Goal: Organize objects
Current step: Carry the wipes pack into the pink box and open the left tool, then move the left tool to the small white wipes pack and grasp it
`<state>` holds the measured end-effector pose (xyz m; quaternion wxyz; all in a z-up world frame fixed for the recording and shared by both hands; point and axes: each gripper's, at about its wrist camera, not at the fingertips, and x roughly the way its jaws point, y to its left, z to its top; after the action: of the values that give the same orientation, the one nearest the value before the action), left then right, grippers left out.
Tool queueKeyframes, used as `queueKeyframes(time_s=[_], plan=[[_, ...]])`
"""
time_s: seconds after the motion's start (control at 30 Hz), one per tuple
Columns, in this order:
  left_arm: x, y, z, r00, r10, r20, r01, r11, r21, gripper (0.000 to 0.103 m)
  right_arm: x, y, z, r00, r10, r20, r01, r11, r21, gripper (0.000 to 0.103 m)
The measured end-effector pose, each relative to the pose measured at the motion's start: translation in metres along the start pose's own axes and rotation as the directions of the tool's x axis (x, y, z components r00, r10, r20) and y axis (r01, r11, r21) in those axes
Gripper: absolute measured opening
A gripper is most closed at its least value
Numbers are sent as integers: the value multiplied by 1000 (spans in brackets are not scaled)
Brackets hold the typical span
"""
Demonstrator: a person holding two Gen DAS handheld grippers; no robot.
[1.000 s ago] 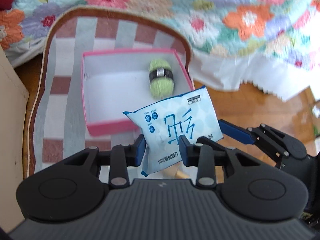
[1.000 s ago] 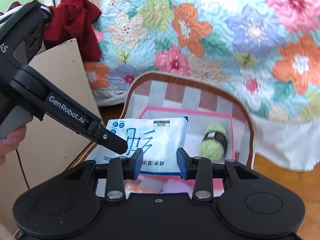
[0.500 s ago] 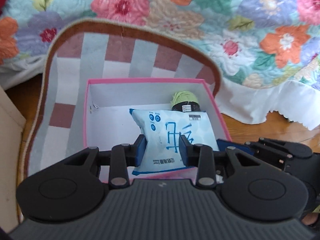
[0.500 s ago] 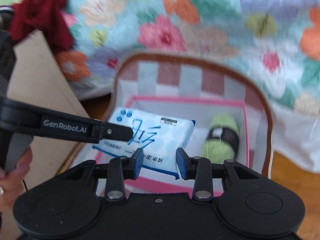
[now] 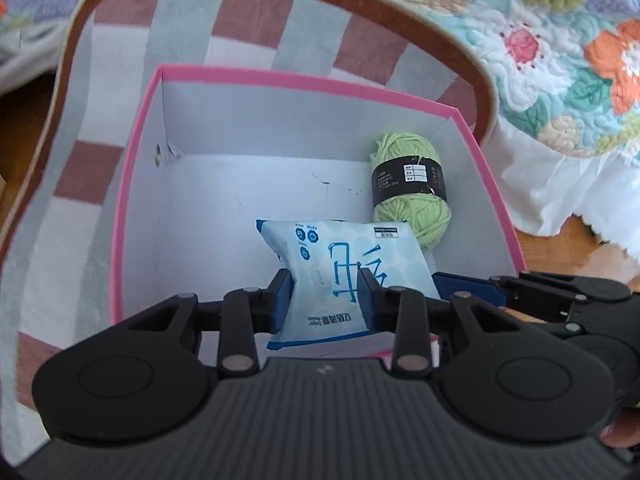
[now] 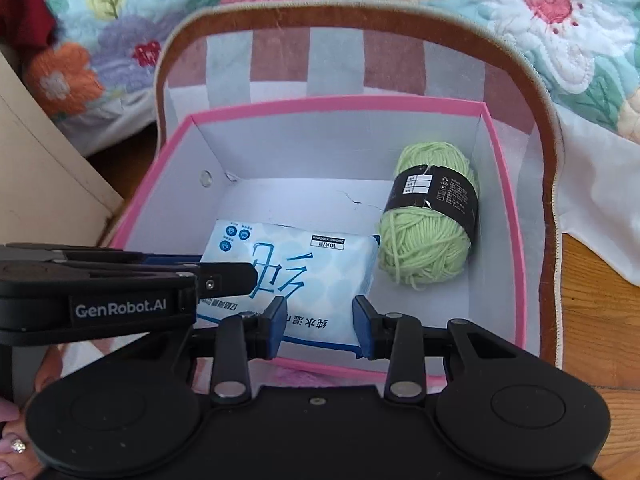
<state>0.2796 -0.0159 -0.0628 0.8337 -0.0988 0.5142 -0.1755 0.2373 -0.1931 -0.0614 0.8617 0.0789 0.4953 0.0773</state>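
Observation:
A light blue wet-wipes pack (image 5: 340, 264) is low inside the pink-rimmed white box (image 5: 280, 78). My left gripper (image 5: 324, 304) is shut on the pack's near edge. My right gripper (image 6: 320, 326) is also shut on the pack (image 6: 316, 272), from the adjacent side. The left gripper's fingers (image 6: 224, 276) reach in from the left in the right wrist view. A green yarn ball (image 5: 412, 188) with a black band lies in the box's right part, next to the pack; it also shows in the right wrist view (image 6: 428, 216).
The box (image 6: 336, 102) stands on a striped mat with a brown border (image 5: 256, 12). A floral quilt (image 5: 560, 40) hangs behind and to the right. A beige board (image 6: 44, 168) stands at the left. Wooden floor (image 6: 600, 300) shows at the right.
Both grippers have carried the wipes pack forward and down into the pink box. The pack now sits low inside it beside the yarn ball.

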Motion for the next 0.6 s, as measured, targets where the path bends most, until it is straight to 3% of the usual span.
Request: queueKeyframes(time_s=[0.1,0.23,0.43,0.6], plan=[[4,0,0,1000,11,11,-11,1000,20,34,5,-3,0,1000,-13,-3,13,1000,-6,42],[-11,-10,1,998,35,60,-41,994,100,47,2,-5,-3,996,-76,37,77,997,-30,44],[-55,-36,8,998,53,42,-63,961,269,55,-43,-3,-15,995,44,89,-43,999,-20,48],[-97,-50,11,994,106,21,-107,929,354,59,-79,9,-19,993,79,87,-75,996,-45,54]])
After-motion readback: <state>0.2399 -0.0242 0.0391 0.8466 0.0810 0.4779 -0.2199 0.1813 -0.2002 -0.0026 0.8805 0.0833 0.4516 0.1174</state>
